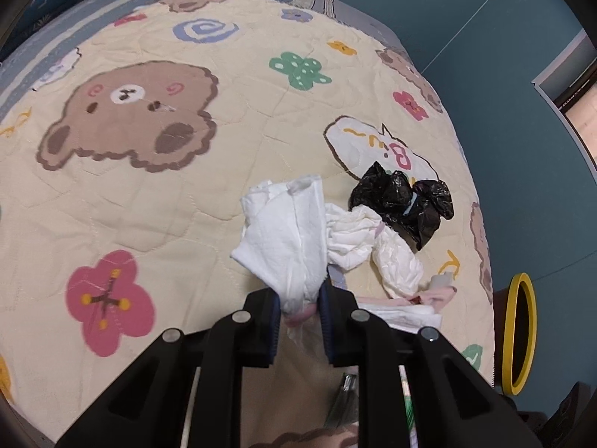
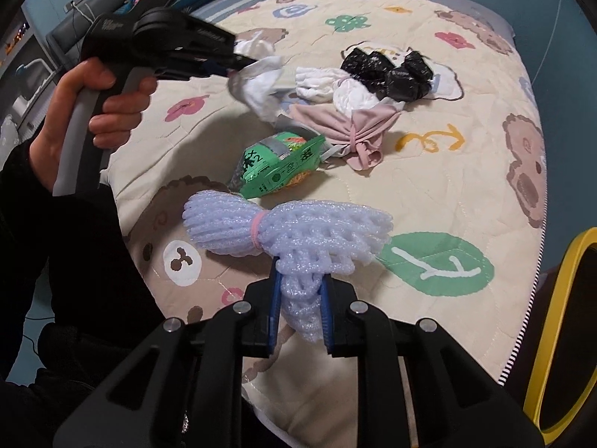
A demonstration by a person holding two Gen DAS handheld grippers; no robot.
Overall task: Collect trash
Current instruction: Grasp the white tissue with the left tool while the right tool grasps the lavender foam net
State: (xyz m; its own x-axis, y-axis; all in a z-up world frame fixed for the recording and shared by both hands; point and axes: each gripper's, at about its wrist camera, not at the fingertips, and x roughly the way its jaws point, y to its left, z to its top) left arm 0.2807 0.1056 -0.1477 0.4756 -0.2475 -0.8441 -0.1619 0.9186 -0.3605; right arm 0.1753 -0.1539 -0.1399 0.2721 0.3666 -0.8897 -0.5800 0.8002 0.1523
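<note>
Left hand-held gripper (image 1: 300,311) clamped on white tissue wad (image 1: 287,239); right hand-held gripper (image 2: 300,308) clamped on foam net (image 2: 298,235). Yellow-rimmed bin (image 2: 552,336) beside bed (image 2: 466,194); contents not visible.

Both views are evenly lit by soft indoor light from above, neither dim nor harsh. On the cream quilted bedspread with bear and flower prints (image 2: 429,194), faint soft-edged shadows lie under the objects and beside the person's dark sleeve (image 2: 86,261). The crumpled black plastic bag (image 1: 403,201) carries small glossy highlights. Fisheye bending curves the bed's edges, and dark vignetting fills the corners. The left view looks slightly smeared; the far background is soft.
</note>
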